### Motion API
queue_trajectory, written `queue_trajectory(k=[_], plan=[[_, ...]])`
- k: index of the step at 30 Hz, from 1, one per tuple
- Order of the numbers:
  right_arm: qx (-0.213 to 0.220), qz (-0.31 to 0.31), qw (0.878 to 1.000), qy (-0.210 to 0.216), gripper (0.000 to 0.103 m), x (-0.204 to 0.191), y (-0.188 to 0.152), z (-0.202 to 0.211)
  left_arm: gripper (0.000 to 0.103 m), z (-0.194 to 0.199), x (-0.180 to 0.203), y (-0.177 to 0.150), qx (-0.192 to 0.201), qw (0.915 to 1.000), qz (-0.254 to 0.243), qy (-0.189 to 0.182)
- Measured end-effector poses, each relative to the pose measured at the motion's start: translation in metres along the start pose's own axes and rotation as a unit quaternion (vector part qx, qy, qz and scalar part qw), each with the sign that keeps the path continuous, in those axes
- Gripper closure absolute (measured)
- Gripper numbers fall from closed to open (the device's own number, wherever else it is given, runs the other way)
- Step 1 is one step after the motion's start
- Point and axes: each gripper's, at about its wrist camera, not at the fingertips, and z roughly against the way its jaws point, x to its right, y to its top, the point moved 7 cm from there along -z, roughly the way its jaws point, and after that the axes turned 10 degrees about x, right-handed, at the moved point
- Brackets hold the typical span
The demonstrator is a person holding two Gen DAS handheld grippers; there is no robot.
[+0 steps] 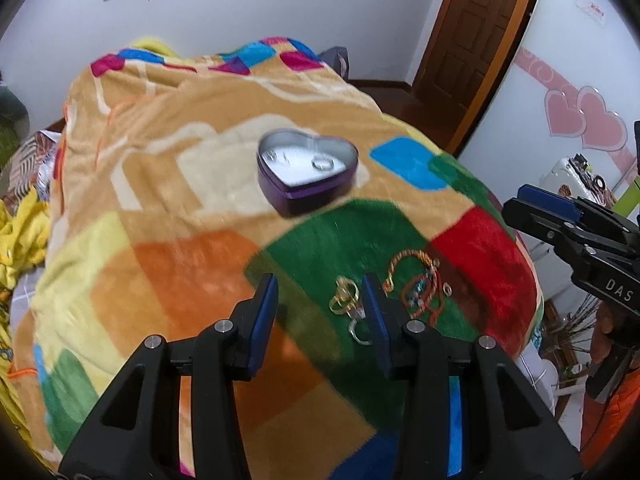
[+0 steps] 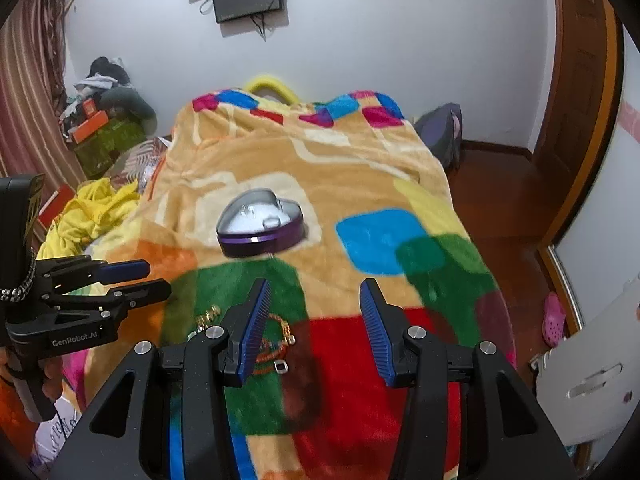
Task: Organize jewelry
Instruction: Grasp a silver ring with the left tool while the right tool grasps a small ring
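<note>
A purple heart-shaped tin (image 1: 308, 190) (image 2: 262, 240) stands open on the patchwork blanket (image 1: 192, 264), with a ring (image 1: 322, 164) and another small piece on its white lining. Loose jewelry lies on the green patch nearer me: gold rings (image 1: 344, 300), a silver ring (image 1: 358, 330) and a tangle of gold and orange chains (image 1: 416, 284) (image 2: 276, 334). My left gripper (image 1: 320, 304) hovers open just left of the rings, with nothing between its pads. My right gripper (image 2: 316, 316) is open over the red patch, the chains at its left finger. Each gripper shows in the other's view (image 1: 514, 206) (image 2: 154, 280).
The blanket covers a bed that drops off to a wooden floor (image 2: 500, 208) on the right. Yellow clothing (image 2: 92, 208) and a heap of boxes and clothes (image 2: 104, 120) lie at the left. A brown door (image 1: 476, 28) stands at the back right.
</note>
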Motion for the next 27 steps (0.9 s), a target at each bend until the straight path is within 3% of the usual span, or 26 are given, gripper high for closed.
queue_trajectory(k=[14,22,27], plan=[[-0.052,-0.019,0.998,0.016,0.060,0.007,-0.044,-0.014,0.061,-0.011,0.024,-0.043,-0.041,0.9988,-0.010,-0.025],[-0.070,0.003,0.997,0.038,0.060,-0.008,-0.066,-0.018,0.063,-0.021,0.030,-0.048,-0.039,0.9987,-0.020,-0.024],[-0.075,0.012,0.996,0.052,0.070,-0.015,-0.069,-0.022,0.068,-0.029,0.027,-0.046,-0.035,0.9991,-0.011,-0.023]])
